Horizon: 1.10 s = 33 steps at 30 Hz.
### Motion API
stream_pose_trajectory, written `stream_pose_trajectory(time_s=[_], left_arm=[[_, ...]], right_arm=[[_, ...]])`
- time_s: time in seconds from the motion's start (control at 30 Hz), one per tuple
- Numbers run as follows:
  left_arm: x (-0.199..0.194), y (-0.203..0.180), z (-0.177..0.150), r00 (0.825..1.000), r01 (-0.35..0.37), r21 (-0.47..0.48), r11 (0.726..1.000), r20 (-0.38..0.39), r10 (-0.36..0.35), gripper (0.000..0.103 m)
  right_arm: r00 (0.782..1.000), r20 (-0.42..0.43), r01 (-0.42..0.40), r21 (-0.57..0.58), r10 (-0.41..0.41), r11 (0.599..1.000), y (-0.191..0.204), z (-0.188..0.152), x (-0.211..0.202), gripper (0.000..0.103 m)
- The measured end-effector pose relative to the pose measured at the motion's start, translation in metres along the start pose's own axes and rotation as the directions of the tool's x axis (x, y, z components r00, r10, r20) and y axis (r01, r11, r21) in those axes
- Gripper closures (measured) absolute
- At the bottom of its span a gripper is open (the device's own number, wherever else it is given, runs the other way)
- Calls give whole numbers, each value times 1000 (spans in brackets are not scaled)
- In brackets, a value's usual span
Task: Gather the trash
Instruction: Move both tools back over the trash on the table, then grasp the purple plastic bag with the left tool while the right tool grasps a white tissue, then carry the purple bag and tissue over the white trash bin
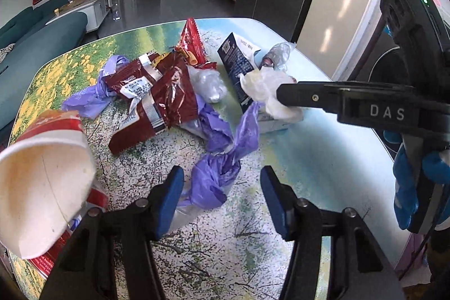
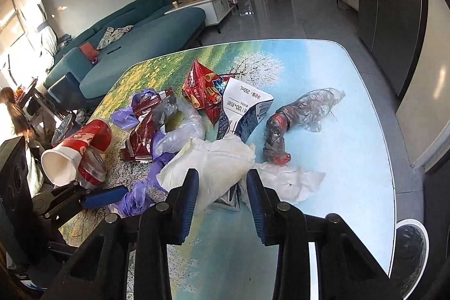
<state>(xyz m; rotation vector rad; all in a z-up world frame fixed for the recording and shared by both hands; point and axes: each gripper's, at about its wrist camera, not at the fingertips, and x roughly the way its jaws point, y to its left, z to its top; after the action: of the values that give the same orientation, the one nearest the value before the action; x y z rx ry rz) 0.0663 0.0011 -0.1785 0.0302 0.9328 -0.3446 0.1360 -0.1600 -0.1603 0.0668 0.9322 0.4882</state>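
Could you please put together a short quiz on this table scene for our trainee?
1. True or false: the cup stands upright.
2. What lies between the jaws of the right gripper? A) tissue B) carton C) snack bag
3. Fill in: the bag between the jaws of the left gripper is ____ in colour.
Key: 1 false, it lies on its side. 2 A. 3 purple.
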Motion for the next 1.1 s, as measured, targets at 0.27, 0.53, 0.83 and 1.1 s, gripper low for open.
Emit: stream_pose_trajectory(time_s=[0.27,0.53,0.83,1.1], left_arm=[[3,-2,-4,999,44,-14,999,-17,-44,75],[-45,-11,8,994,63,-34,997,86,-60,76],[-65,-94,56,972,193,98,976,115,-204,76],[-13,-215,90,920,392,187,901,-58,-388,76]], right_arm=[[999,30,-32,-11,33,999,3,2,-9,95],[981,184,-53,-30,57,998,1,-4,-72,95],[939,318,102,118,-135,988,-75,-39,-166,95],[898,192,322,330,-397,888,-181,-105,-198,95]])
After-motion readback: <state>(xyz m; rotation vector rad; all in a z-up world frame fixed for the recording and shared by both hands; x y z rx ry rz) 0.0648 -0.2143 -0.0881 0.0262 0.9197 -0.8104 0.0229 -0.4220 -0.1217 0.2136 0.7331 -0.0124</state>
